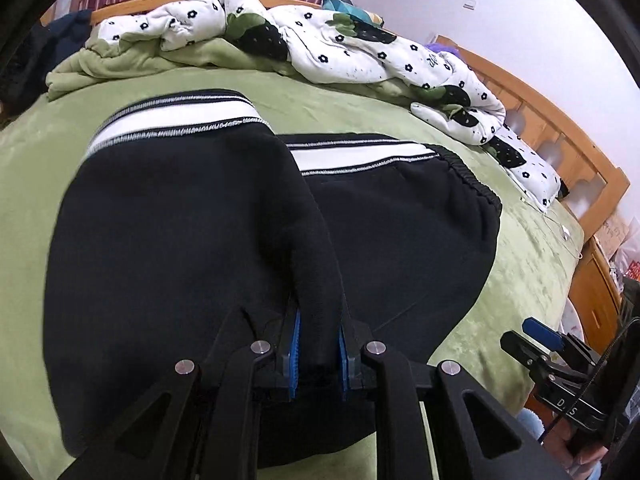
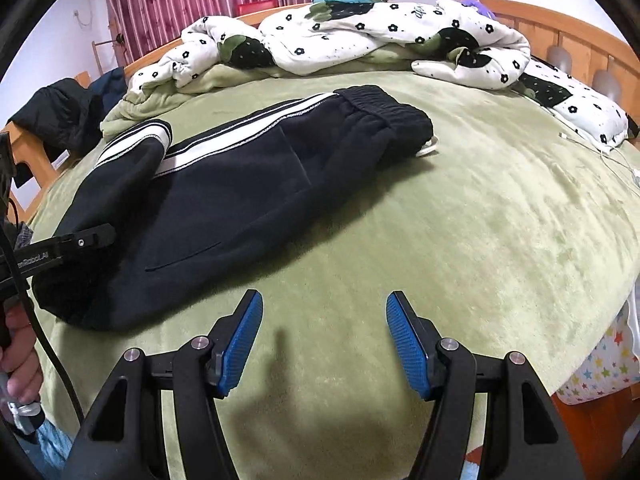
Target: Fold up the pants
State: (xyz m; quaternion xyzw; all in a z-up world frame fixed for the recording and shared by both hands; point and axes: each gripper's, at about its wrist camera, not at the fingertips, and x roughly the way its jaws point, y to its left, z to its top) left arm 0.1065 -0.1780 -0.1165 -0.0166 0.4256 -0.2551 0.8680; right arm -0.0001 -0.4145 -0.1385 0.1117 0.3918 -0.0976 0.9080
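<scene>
Black pants with a white side stripe lie across the green bed sheet, their elastic waistband toward the right. The leg end is doubled back over the upper part. In the left wrist view my left gripper is shut on a ridge of black pants fabric pinched between its blue pads. Its tip also shows at the pants' near left edge. My right gripper stands open over bare sheet, near the pants' front edge, with nothing between its fingers. It shows at the lower right.
A rumpled white flowered quilt lies along the far side of the bed, against a wooden headboard. A white cable trails at the right. A dark jacket hangs on the bed frame at left. A hand holds the left gripper's handle.
</scene>
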